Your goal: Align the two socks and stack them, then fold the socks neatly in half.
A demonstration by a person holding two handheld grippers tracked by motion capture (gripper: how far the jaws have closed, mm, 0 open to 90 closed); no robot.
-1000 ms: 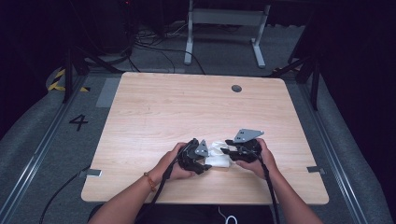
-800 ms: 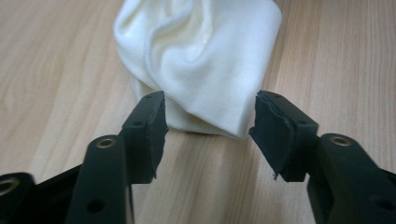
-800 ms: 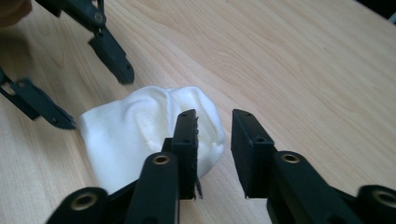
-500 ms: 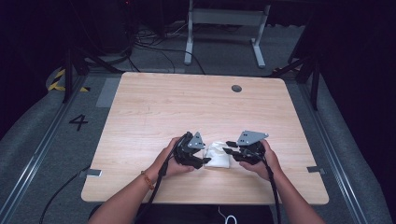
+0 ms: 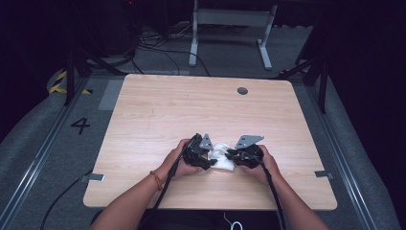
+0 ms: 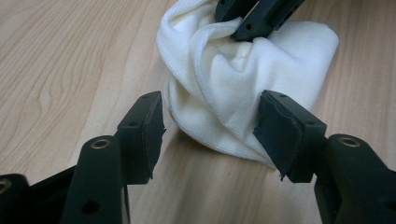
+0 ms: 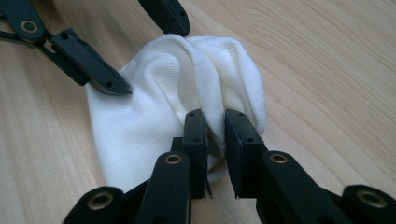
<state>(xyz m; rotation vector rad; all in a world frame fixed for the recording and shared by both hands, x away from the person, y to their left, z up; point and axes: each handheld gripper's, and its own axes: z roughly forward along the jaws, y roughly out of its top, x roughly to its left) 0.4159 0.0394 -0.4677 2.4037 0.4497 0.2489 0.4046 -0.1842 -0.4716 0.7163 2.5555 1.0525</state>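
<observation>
The small white knitted cloth (image 5: 222,156) lies bunched on the pale wooden table (image 5: 158,115), near the table's front edge and well apart from the round dark grommet (image 5: 242,90) set in the far side of the top. I hold a black two-jaw gripper in each hand, one on either side of the cloth. My left gripper (image 6: 210,123) stands spread wide, its jaws flanking the near end of the cloth without pinching it; the cloth's rounded bottom fold sits between them on the wood. My right gripper (image 7: 215,140) has its jaws drawn close and pinches a raised ridge of the cloth between them. The fabric shows a fine ribbed weave, soft and thick, gathered into several rolling folds that twist toward the pinched place, with one hemmed edge curling over the top of the heap. Its lower part lies flatter on the table and spreads out toward the left gripper. In the high view both my hands rest on the table just beside the cloth.
</observation>
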